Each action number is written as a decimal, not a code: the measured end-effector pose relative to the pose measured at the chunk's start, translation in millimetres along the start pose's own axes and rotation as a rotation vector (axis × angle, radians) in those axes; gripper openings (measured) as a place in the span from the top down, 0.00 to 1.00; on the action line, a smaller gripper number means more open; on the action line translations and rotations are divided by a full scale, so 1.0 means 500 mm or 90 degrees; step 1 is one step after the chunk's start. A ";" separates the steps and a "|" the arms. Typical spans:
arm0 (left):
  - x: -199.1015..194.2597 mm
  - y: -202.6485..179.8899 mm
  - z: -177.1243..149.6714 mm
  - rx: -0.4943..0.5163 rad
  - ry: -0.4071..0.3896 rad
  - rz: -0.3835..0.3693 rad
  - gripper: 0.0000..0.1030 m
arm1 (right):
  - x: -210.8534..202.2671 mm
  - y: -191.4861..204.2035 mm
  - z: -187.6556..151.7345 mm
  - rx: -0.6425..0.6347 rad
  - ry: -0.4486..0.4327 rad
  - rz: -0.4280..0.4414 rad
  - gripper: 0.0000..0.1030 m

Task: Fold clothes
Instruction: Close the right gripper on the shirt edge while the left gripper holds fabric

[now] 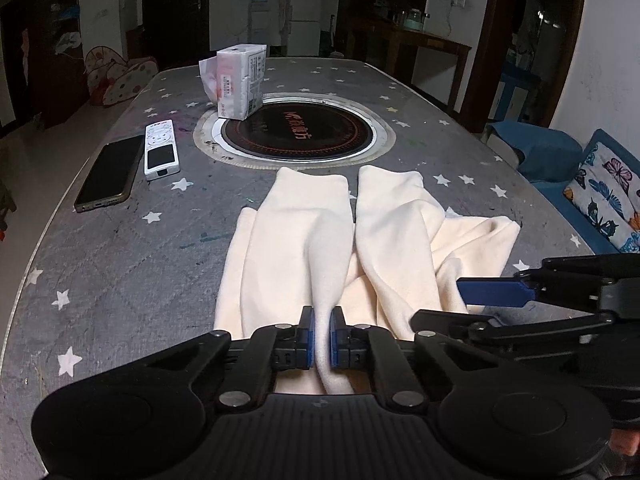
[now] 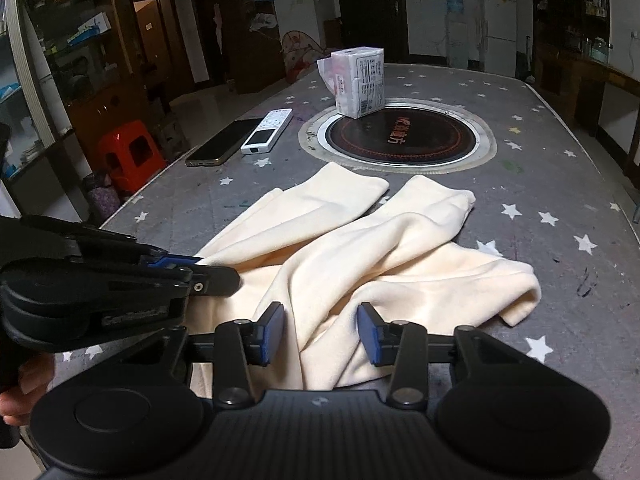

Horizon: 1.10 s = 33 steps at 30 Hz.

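Note:
A cream garment (image 1: 304, 240) lies crumpled on the grey star-print table, its two sleeve-like ends pointing toward the round hob; it also shows in the right wrist view (image 2: 384, 256). My left gripper (image 1: 322, 336) is shut on a raised fold of the cream garment at its near edge. My right gripper (image 2: 320, 334) is open, its blue pads either side of a cloth ridge without pinching it. The right gripper also shows at the right of the left wrist view (image 1: 496, 292), and the left gripper at the left of the right wrist view (image 2: 192, 270).
A round black hob (image 1: 298, 132) is set in the table's middle, with a tissue pack (image 1: 240, 80) on its far left rim. A white remote (image 1: 161, 149) and a dark phone (image 1: 109, 172) lie at the left. A blue sofa (image 1: 600, 200) stands to the right.

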<state>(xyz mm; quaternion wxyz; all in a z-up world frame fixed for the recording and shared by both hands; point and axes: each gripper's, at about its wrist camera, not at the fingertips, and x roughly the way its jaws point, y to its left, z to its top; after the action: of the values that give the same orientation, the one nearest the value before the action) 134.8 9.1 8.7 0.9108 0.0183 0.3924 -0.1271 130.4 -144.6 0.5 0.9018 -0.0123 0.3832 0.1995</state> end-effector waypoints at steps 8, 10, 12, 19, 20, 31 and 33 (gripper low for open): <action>-0.005 0.005 -0.007 -0.015 -0.001 -0.003 0.92 | 0.001 0.005 -0.003 -0.002 -0.002 -0.004 0.64; -0.004 0.003 -0.009 -0.016 -0.001 -0.002 0.92 | 0.005 0.004 -0.005 -0.001 0.002 -0.005 0.64; -0.006 0.003 -0.009 -0.015 -0.003 -0.003 0.92 | 0.009 0.004 -0.007 0.002 0.004 -0.003 0.64; -0.004 0.002 -0.004 -0.013 0.006 -0.006 0.87 | 0.014 0.009 -0.003 -0.001 0.000 -0.005 0.65; -0.005 0.001 -0.003 -0.010 0.005 -0.004 0.86 | 0.012 0.010 -0.002 -0.001 -0.003 -0.004 0.65; 0.002 0.017 0.003 -0.014 0.003 -0.014 0.89 | 0.006 0.016 0.003 -0.006 -0.015 0.009 0.66; -0.004 0.023 0.004 -0.025 -0.008 -0.013 0.91 | 0.001 0.020 0.006 -0.012 -0.021 0.012 0.66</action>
<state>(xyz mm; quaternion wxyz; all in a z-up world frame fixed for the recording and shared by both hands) 137.6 20.7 10.8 0.9120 -0.0044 0.3896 -0.1285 128.8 -134.6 3.6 0.9059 -0.0136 0.3666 0.2116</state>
